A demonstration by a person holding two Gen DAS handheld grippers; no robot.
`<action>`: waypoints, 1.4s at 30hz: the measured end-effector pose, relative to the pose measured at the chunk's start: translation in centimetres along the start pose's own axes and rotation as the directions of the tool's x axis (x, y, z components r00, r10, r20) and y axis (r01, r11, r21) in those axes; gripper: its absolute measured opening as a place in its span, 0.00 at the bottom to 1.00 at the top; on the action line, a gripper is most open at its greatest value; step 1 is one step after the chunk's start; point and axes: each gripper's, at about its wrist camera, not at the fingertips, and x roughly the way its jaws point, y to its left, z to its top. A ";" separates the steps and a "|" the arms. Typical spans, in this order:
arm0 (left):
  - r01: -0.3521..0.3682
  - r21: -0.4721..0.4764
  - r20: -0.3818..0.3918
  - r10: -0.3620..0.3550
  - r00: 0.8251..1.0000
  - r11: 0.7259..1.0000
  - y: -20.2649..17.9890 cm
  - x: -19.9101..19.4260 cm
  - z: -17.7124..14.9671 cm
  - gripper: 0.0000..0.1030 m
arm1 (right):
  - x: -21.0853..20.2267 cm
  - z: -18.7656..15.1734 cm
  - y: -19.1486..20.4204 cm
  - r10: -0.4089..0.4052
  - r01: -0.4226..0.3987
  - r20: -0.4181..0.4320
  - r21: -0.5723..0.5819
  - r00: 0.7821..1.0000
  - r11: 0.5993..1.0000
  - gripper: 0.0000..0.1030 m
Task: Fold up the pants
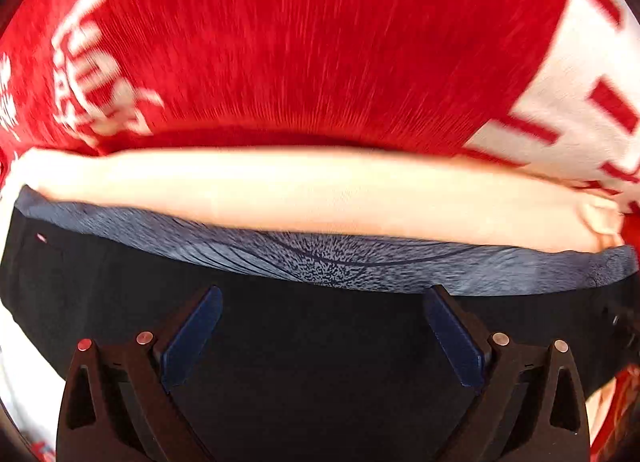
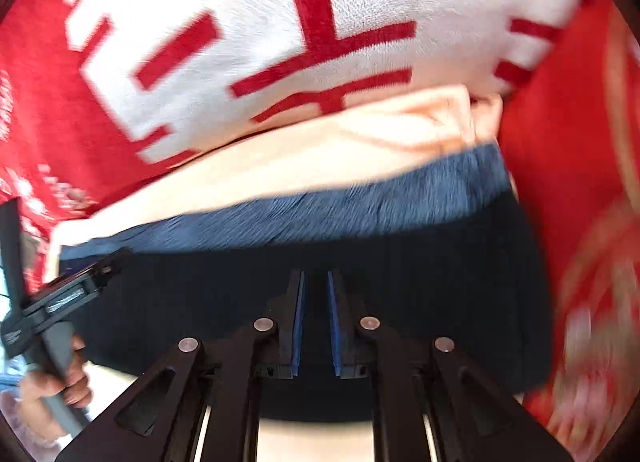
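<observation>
The dark navy pants (image 1: pixel 312 342) lie folded below my left gripper (image 1: pixel 322 298), which is open wide with nothing between its blue pads. A grey-blue patterned band (image 1: pixel 320 258) runs along the pants' far edge. In the right wrist view the same pants (image 2: pixel 360 274) fill the middle. My right gripper (image 2: pixel 316 282) hovers over them with its jaws nearly together, a narrow empty gap between the pads. The left gripper's body (image 2: pixel 60 302) and the hand holding it show at the left edge.
A pale peach cloth (image 1: pixel 304 197) lies folded just beyond the pants, also in the right wrist view (image 2: pixel 320 153). Under everything is a red and white patterned blanket (image 1: pixel 320 41), seen too in the right wrist view (image 2: pixel 280 21). Both views are motion-blurred.
</observation>
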 end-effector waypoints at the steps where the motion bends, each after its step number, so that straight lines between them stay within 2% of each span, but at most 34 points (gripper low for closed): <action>1: 0.007 -0.005 -0.001 -0.007 1.000 1.000 0.2 0.6 -0.2 0.98 | 0.3 0.3 -1.0 -0.018 0.018 0.017 0.007 1.000 1.000 0.12; 3: 0.030 0.003 0.032 -0.030 0.999 1.000 0.7 0.7 -0.6 0.99 | 0.0 0.7 -3.1 -0.065 0.062 0.041 0.050 0.997 0.997 0.08; 5: 0.038 0.047 0.025 -0.039 0.999 0.998 1.5 0.7 -1.2 0.99 | -0.5 0.8 -4.4 -0.034 0.030 0.040 0.105 0.999 0.994 0.08; 6: 0.039 0.065 0.011 -0.040 0.999 0.997 1.6 0.1 -2.0 0.99 | -0.7 0.7 -4.2 -0.046 0.043 0.032 0.109 0.998 0.993 0.08; 8: 0.030 0.086 -0.031 -0.028 0.999 0.996 2.3 -0.8 -2.6 0.99 | -1.5 0.3 -3.2 -0.066 0.064 0.018 0.111 0.998 0.992 0.20; 10: 0.024 0.095 -0.048 -0.019 0.999 0.995 3.1 -1.8 -2.5 0.99 | -2.1 -0.3 -2.9 0.004 -0.005 0.007 0.157 1.000 0.988 0.50; 11: 0.032 0.094 -0.043 -0.028 0.999 0.995 3.6 -2.9 -3.6 0.99 | -2.7 -1.2 -2.8 0.041 -0.042 0.007 0.183 0.999 0.982 0.55; 12: 0.037 0.091 -0.037 -0.034 0.999 0.995 3.7 -4.4 -5.4 0.99 | -3.2 -2.0 -2.6 0.068 -0.067 0.003 0.197 0.998 0.978 0.56; 17: 0.029 0.088 -0.025 -0.027 0.999 0.996 8.5 -7.3 -7.9 0.99 | -4.7 -7.1 0.0 0.199 -0.184 -0.051 0.210 0.979 0.960 0.56; 19: 0.027 0.093 -0.017 -0.026 1.000 0.995 11.1 -8.1 -9.1 0.99 | -4.7 -9.4 1.8 0.276 -0.251 -0.088 0.228 0.957 0.941 0.56; 24: 0.041 0.083 -0.024 -0.039 0.999 0.996 17.0 -9.0 -10.5 0.99 | -3.7 -14.4 9.1 0.496 -0.443 -0.140 0.291 0.857 0.848 0.56; 28: 0.042 0.071 -0.035 -0.040 0.999 0.997 22.9 -8.8 -10.5 0.99 | -1.9 -17.3 17.7 0.605 -0.532 -0.144 0.349 0.783 0.772 0.56; 30: 0.041 0.077 -0.029 -0.039 0.999 0.996 26.0 -8.7 -10.0 0.99 | -1.5 -19.0 20.6 0.650 -0.565 -0.134 0.383 0.748 0.730 0.56; 33: 0.039 0.099 -0.037 -0.035 0.999 0.994 27.6 -8.0 -9.1 0.99 | 1.2 -19.5 25.1 0.696 -0.600 -0.104 0.428 0.710 0.676 0.56; 36: 0.080 0.115 -0.063 -0.073 0.995 0.990 29.1 -6.2 -8.4 0.99 | 3.3 -19.3 27.8 0.691 -0.592 -0.093 0.441 0.717 0.674 0.56; 40: 0.106 0.175 -0.072 -0.094 0.993 0.979 28.7 -4.2 -9.2 0.99 | 4.0 -19.0 27.4 0.701 -0.600 -0.046 0.480 0.711 0.640 0.56; 42: 0.132 0.171 -0.081 -0.120 0.989 0.976 28.7 -3.8 -9.9 0.99 | 4.5 -18.5 27.7 0.703 -0.608 -0.024 0.481 0.711 0.632 0.56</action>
